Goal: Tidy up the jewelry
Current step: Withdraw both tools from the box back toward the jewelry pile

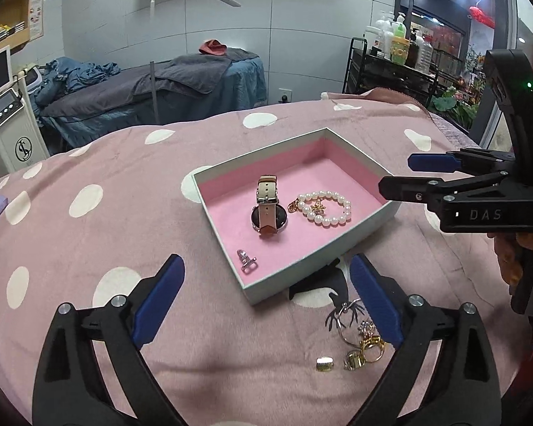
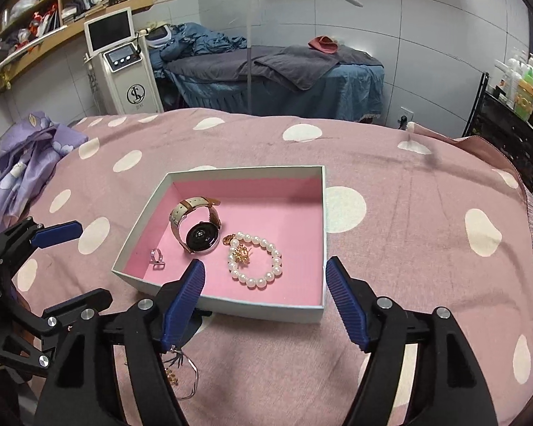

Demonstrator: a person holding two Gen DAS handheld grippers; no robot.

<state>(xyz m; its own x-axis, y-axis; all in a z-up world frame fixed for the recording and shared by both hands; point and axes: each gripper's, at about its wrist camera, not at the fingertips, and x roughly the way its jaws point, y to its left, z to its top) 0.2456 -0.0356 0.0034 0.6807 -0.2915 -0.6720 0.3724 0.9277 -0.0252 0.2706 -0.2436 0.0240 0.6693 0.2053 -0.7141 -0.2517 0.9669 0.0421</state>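
1. Pink-lined box [image 1: 355, 245] on polka-dot blanket [image 1: 89, 230], holding watch [image 1: 268, 209], pearl bracelet [image 1: 325, 209], silver ring [image 1: 247, 260].
2. Left gripper [image 1: 266, 296] spread wide, empty, before box; loose rings [image 1: 359, 348] beside its right finger.
3. Right gripper [image 2: 264, 301] spread, empty, straddling box's near wall.

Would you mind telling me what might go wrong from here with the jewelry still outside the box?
The loose rings lie tangled in a heap on soft blanket, so the open left gripper might lift several or snag the fabric. The box is light-looking and unsecured; a nudge from either gripper could shift it and jostle the watch and pearl bracelet.
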